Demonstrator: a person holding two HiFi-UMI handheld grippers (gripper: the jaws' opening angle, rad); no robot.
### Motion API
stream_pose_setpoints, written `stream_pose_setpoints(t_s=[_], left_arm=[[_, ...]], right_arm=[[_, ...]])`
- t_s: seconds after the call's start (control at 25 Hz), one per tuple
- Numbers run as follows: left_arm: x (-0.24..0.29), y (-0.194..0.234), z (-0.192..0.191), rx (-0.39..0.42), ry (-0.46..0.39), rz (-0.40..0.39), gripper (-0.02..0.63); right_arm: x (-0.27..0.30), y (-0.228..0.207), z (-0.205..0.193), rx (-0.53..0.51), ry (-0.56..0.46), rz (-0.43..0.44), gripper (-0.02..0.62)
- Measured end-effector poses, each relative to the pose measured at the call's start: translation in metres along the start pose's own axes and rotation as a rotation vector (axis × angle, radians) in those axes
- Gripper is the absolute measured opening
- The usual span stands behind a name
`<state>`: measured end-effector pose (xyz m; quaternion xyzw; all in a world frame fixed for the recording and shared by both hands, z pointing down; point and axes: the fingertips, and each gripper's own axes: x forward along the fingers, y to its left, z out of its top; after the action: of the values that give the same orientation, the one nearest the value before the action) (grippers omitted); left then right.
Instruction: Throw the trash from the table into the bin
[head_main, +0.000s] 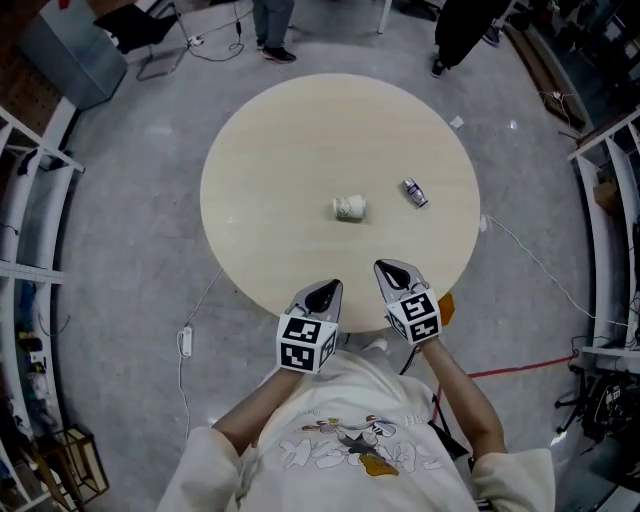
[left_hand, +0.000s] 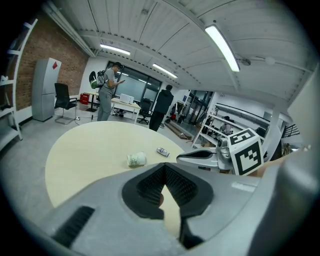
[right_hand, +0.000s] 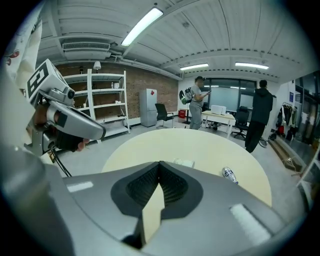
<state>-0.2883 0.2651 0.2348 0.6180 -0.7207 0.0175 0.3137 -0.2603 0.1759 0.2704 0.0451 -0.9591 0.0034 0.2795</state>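
Plainly, both tongs are closed and empty: on the left gripper (head_main: 324, 291) and the right gripper (head_main: 392, 270) the ribbed black pads meet at the tips, with only tabletop showing through the gap behind them. They hover side by side over the near edge of the round, pale, smooth table (head_main: 260, 170). Ahead of both, well apart, a crumpled whitish paper cup (head_main: 349, 208) lies on its side. Further ahead of the right gripper lies a small crushed metal can (head_main: 415, 192). Only the head view shows the grey concrete floor (head_main: 130, 200). The gripper views add a brick wall (right_hand: 145, 80), metal shelving (right_hand: 107, 100) and ceiling strip lights (left_hand: 222, 47).
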Motion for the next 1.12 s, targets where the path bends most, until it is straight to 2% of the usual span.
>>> stream_pose_setpoints(t_s=[0.28, 0.56, 0.68, 0.88, 1.12], left_arm=[[-0.007, 0.044, 0.006, -0.032, -0.006, 0.042, 0.003], [-0.003, 0.071, 0.013, -0.056, 0.002, 0.060, 0.003], [-0.003, 0.086, 0.016, -0.074, 0.004, 0.077, 0.003], [-0.003, 0.103, 0.017, -0.096, 0.016, 0.110, 0.003], [-0.013, 0.125, 0.008, -0.135, 0.042, 0.160, 0.004]], right_arm=[[0.046, 0.000, 0.004, -0.033, 0.052, 0.020, 0.006], [0.087, -0.033, 0.008, -0.027, 0.087, -0.011, 0.006], [0.107, -0.050, 0.007, -0.008, 0.110, -0.023, 0.092], [0.138, -0.084, -0.005, 0.043, 0.158, -0.043, 0.153], [0.179, -0.121, -0.038, 0.127, 0.238, -0.076, 0.205]])
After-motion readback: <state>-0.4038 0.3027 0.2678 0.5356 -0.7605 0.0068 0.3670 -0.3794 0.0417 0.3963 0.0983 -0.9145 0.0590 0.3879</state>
